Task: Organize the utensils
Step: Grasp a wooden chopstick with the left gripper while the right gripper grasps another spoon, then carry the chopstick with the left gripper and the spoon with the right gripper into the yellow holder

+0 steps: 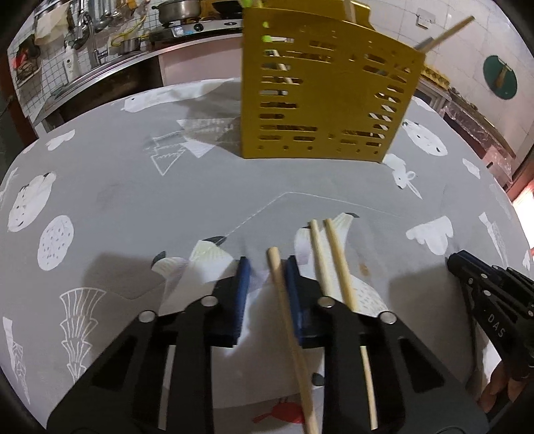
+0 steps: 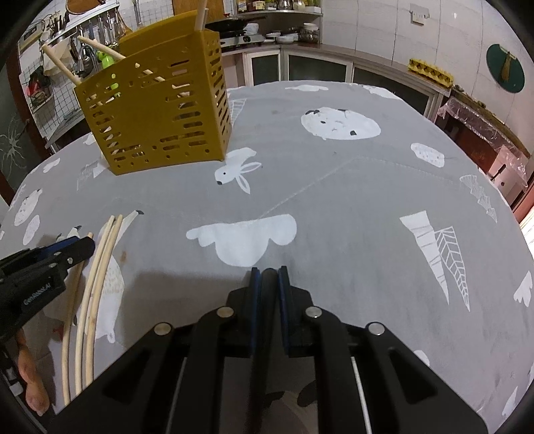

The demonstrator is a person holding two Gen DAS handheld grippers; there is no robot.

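Observation:
A yellow slotted utensil holder (image 1: pixel 327 96) stands on the grey patterned tablecloth, with several wooden chopsticks leaning in it; it also shows in the right wrist view (image 2: pixel 157 103). My left gripper (image 1: pixel 268 267) is open, its blue pads either side of one loose wooden chopstick (image 1: pixel 288 320) that lies between them, close to the right pad. Two more chopsticks (image 1: pixel 333 260) lie just right of it. The right wrist view shows these chopsticks (image 2: pixel 96 283) beside the left gripper (image 2: pixel 76 248). My right gripper (image 2: pixel 267 272) is nearly closed and empty above the cloth.
The round table's cloth (image 2: pixel 333 187) carries white animal and tree prints. Kitchen counters with a stove and pots (image 1: pixel 180 13) stand behind. A cabinet and green wall plaque (image 2: pixel 504 66) are at the right. The right gripper shows at the left view's right edge (image 1: pixel 484 287).

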